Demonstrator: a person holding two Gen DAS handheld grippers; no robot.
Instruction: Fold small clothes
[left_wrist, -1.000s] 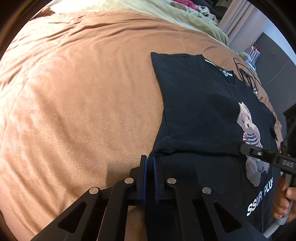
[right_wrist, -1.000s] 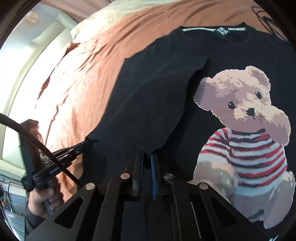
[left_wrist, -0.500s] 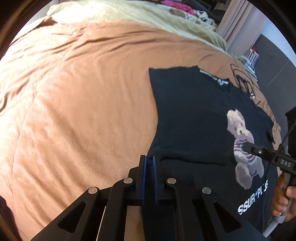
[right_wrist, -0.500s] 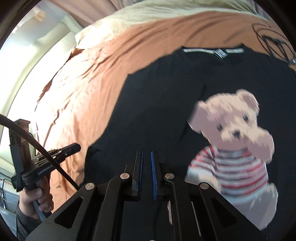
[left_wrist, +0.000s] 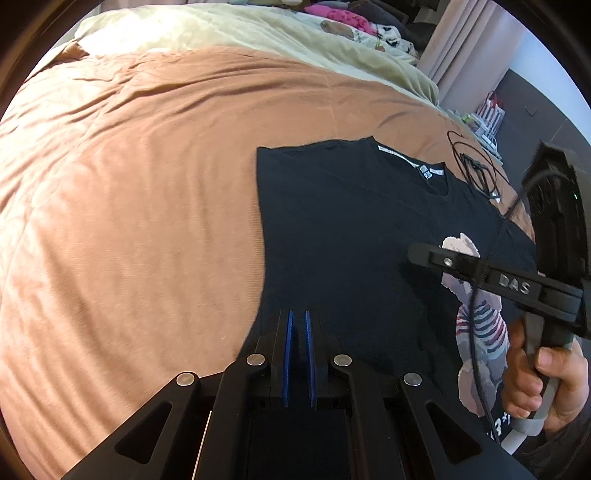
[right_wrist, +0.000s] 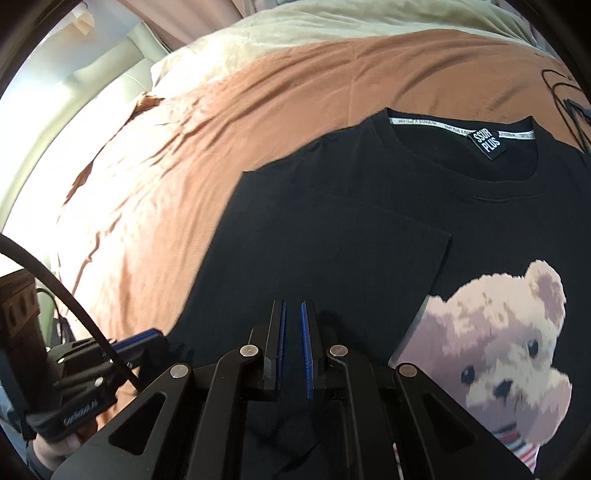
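Below both grippers, black T-shirt (right_wrist: 332, 240) flat on bedspread (left_wrist: 147, 184), jaws closed, empty.

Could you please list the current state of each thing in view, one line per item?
black T-shirt: flat on the bed, front up, its left side folded inward.
folded sleeve flap: lying over the shirt front, covering part of the bear print.
left gripper: shut, holding nothing.
right gripper: shut, holding nothing.
black cable: loose beside the collar.
brown blanket: spread, wrinkled.
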